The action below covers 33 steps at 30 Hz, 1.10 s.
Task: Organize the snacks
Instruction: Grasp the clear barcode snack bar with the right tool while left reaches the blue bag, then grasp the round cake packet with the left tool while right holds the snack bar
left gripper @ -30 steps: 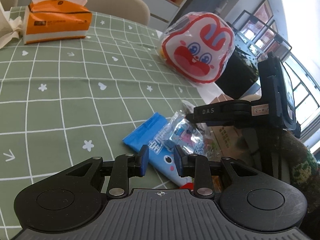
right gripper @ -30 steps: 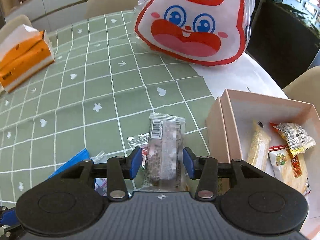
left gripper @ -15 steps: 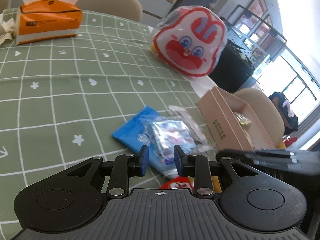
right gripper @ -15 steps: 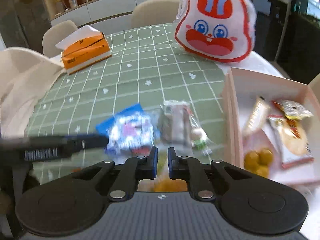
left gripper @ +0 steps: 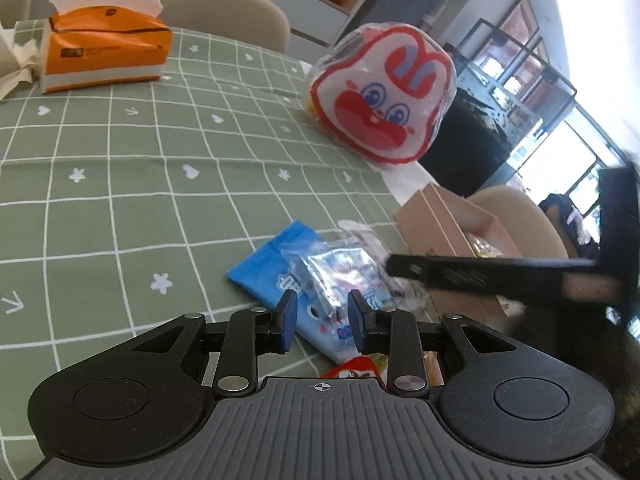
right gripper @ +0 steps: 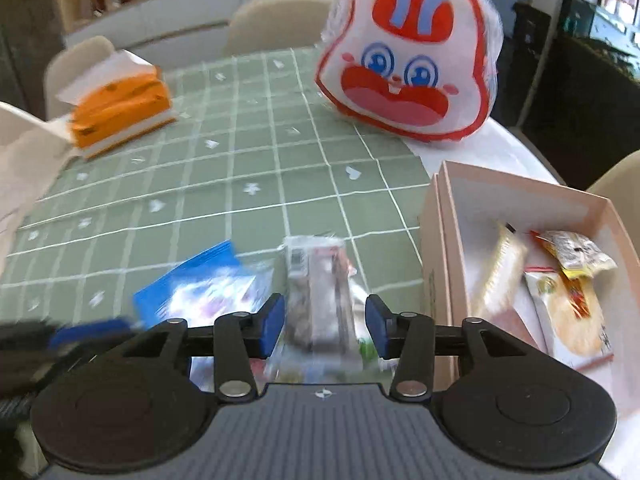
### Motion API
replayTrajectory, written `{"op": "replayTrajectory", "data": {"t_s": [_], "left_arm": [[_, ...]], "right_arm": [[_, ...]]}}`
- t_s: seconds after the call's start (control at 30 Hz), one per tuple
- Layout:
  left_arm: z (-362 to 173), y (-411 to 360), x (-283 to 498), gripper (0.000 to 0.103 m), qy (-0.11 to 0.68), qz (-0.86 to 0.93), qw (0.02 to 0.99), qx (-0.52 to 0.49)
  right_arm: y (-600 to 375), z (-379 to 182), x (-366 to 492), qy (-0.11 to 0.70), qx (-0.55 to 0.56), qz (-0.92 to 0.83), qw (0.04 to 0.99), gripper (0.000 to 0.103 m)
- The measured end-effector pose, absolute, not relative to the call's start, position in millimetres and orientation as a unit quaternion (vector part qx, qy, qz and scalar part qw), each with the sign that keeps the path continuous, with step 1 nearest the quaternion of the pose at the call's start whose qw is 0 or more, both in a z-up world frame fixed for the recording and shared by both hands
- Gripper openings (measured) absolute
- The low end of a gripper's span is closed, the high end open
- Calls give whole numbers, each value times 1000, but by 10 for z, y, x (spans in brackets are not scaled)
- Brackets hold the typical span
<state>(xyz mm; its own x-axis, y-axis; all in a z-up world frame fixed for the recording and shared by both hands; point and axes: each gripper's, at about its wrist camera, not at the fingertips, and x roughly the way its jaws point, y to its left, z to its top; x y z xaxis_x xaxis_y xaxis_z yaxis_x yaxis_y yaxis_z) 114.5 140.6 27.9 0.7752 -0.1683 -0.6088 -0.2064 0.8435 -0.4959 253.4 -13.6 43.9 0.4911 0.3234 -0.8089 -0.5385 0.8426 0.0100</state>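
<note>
A pile of snack packets lies on the green checked tablecloth (left gripper: pixel 120 184). A clear packet with blue print (left gripper: pixel 340 276) rests on a blue packet (left gripper: pixel 268 272). My left gripper (left gripper: pixel 322 322) is open, its fingertips either side of them. My right gripper (right gripper: pixel 323 326) is open around a long clear-wrapped snack bar (right gripper: pixel 320 292). The blue packet (right gripper: pixel 192 280) lies left of the bar. A pink box (right gripper: pixel 532 216) on the right holds several snacks (right gripper: pixel 568 304). The box also shows in the left wrist view (left gripper: pixel 444 216), with the right gripper's body (left gripper: pixel 500 276) in front of it.
A large rabbit-face bag (left gripper: pixel 384 96) stands at the table's far right, and also shows in the right wrist view (right gripper: pixel 412 64). An orange tissue box (left gripper: pixel 104 52) sits at the far left. Beige chairs (left gripper: pixel 232 12) stand behind the table. A red packet (left gripper: pixel 352 368) lies under my left gripper.
My right gripper was shut half a second ago and is now open around the snack bar, closer to the table. My left gripper has opened slightly wider over the blue packets.
</note>
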Motion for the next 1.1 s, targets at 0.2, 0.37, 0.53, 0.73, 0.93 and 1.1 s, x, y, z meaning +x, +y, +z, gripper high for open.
{"op": "replayTrajectory", "data": {"t_s": [0.2, 0.37, 0.53, 0.73, 0.93, 1.1], "left_arm": [[273, 1435, 1158, 32, 338, 5, 896, -288], [241, 1447, 1164, 32, 341, 11, 894, -291], [267, 1391, 1155, 32, 341, 2, 897, -282], [412, 1146, 1100, 32, 328, -38, 913, -241], [482, 653, 1124, 32, 339, -100, 922, -159], [478, 181, 1201, 32, 331, -112, 935, -62]], "right_arm": [[6, 273, 2807, 470, -96, 239, 844, 46], [-81, 296, 2569, 471, -105, 273, 832, 38], [-395, 414, 2181, 459, -93, 314, 826, 34], [-1090, 578, 1650, 396, -82, 308, 861, 34], [-1736, 419, 1203, 353, -77, 270, 892, 34], [-2088, 176, 1226, 359, -58, 232, 902, 40]]}}
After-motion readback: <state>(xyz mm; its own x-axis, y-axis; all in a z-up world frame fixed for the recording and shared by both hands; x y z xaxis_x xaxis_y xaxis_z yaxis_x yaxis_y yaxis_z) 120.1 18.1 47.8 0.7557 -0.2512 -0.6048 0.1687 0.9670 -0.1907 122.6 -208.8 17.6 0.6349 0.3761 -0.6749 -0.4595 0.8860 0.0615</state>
